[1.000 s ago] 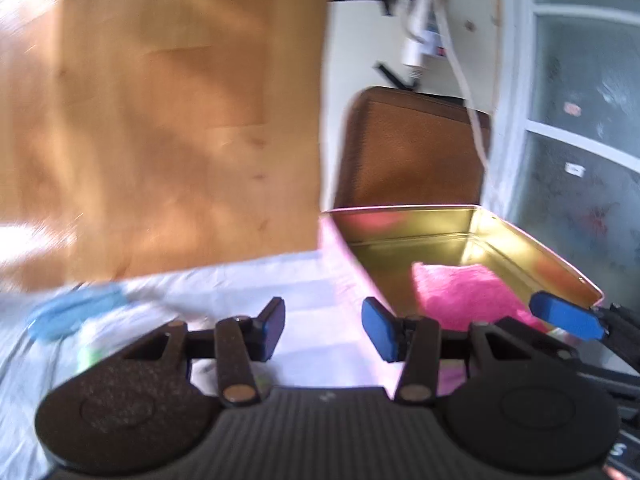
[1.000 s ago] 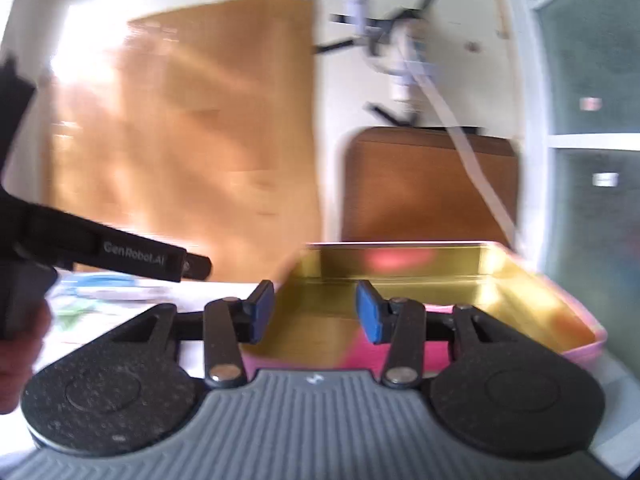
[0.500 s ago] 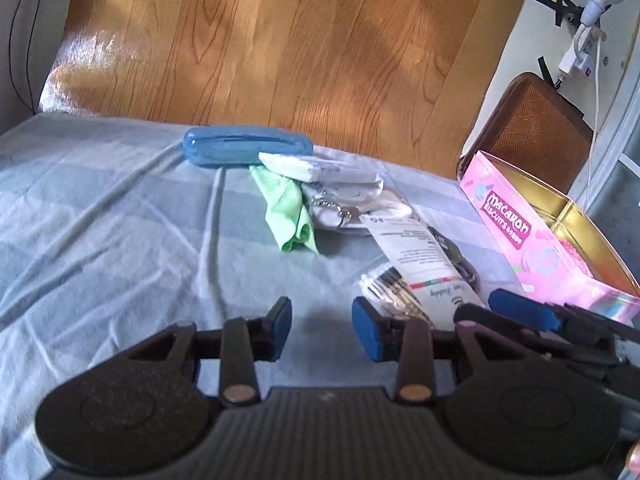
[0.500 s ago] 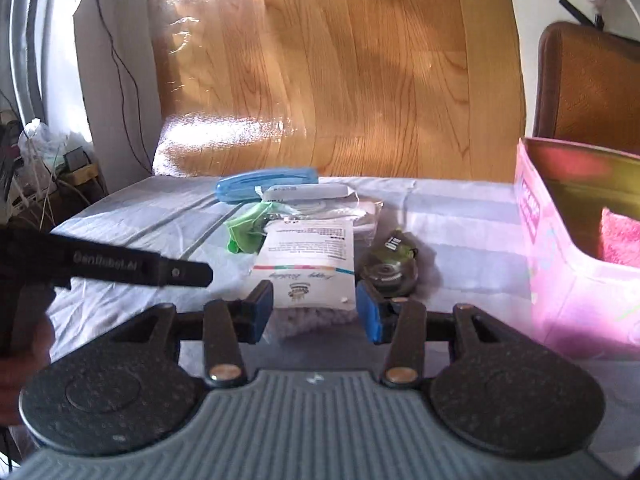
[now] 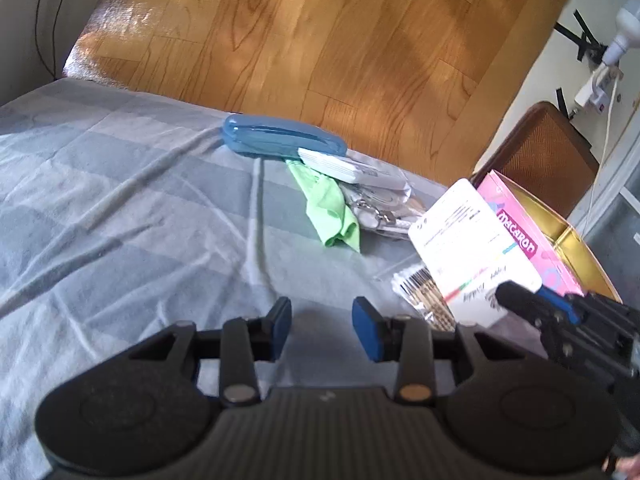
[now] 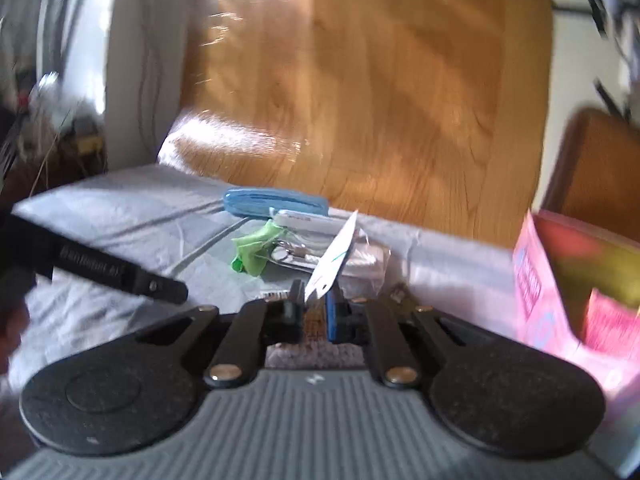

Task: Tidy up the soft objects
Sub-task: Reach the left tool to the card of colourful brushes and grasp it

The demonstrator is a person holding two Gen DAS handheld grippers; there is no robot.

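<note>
Pinching white-carded clear packet [image 5: 472, 256], tilted up

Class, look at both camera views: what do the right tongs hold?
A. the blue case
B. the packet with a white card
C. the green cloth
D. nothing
B: the right tongs pinch the packet with a white card, lifting it off the sheet.

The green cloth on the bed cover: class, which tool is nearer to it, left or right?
Left, though only slightly. The left tool hovers open over bare cover short of the green cloth. The right tool sits off to its right by the pink box, shut on a white-carded packet.
</note>
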